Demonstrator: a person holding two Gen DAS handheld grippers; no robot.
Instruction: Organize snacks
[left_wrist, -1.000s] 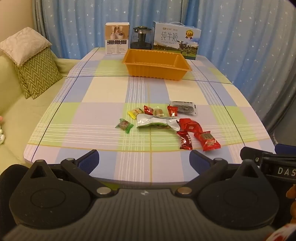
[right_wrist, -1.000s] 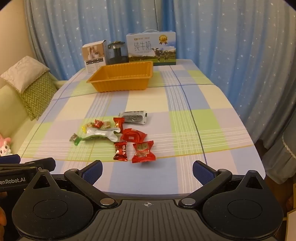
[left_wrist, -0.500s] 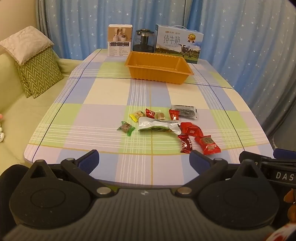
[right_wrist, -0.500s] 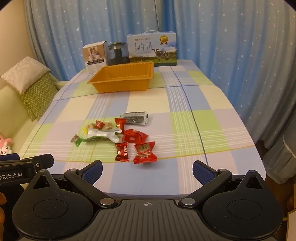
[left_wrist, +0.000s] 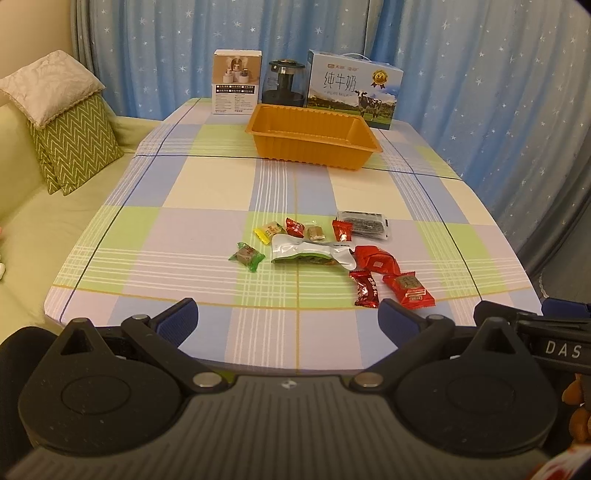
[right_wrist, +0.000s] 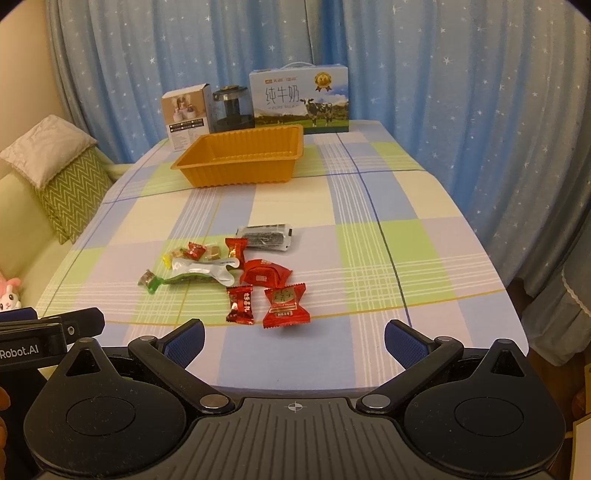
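Both grippers hang at the near edge of the table (left_wrist: 207, 192) with nothing between their fingers: the left gripper (left_wrist: 288, 321) has its blue pads spread wide, and the right gripper (right_wrist: 293, 341) is equally released. The snacks (right_wrist: 225, 273) lie scattered near the middle of the plaid cloth — a silver-green pouch (left_wrist: 312, 254), a green-wrapped candy (left_wrist: 246, 256) just left of it, red wrappers (right_wrist: 286, 302) closest to the grippers, and a dark clear-wrapped packet (right_wrist: 264, 237) on the far side. Well beyond them sits the orange tray (left_wrist: 314, 136), nothing visible inside it. Behind the tray stand a milk carton box (right_wrist: 299, 99), a dark jar (right_wrist: 232, 109) and a small white box (left_wrist: 236, 86) — all against blue starred curtains (right_wrist: 443, 74).
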